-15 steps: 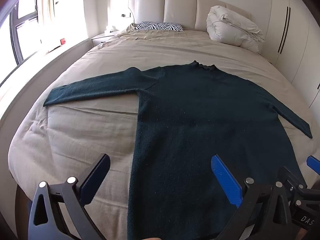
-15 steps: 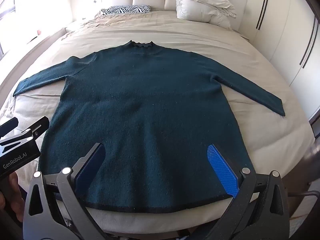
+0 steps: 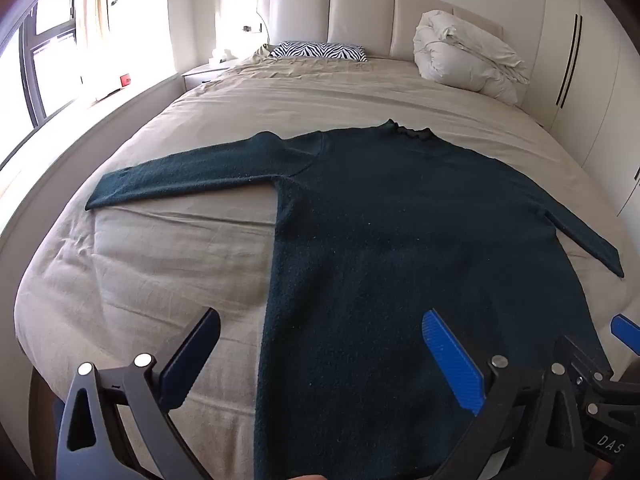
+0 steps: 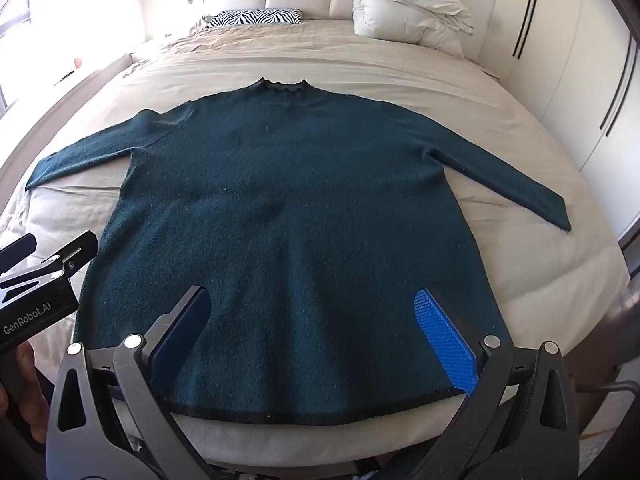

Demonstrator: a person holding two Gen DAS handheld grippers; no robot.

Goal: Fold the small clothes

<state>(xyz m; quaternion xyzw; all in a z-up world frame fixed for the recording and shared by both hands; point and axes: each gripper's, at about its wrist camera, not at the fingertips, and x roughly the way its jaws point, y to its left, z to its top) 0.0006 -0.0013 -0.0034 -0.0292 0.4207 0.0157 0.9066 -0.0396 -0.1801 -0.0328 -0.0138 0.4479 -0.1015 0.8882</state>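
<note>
Sweater point(image 4: 296, 216) folding has not begun: the dark green garment lies flat and face up on the bed point(image 4: 532, 280), collar toward the headboard point(image 3: 360, 16), both sleeves spread out to the sides, hem near the foot edge of the bed. Left claw point(image 3: 320, 360) and right claw point(image 4: 316, 332) both hover above the hem end of the sweater, spread wide and grasping nothing. My judgement is that the step in hand is the first pinch, and doing it well means choosing matching points. One sensible way is for each claw to take a sleeve near its cuff, lift only enough to clear the knit, and lay it across the sweater's chest without dragging the body. The knit looks thick and soft, so the pads should bite both layers of the sleeve squarely; a shallow nip may slip. Keeping the hem square to the bed's foot edge should help later folds line up.
</note>
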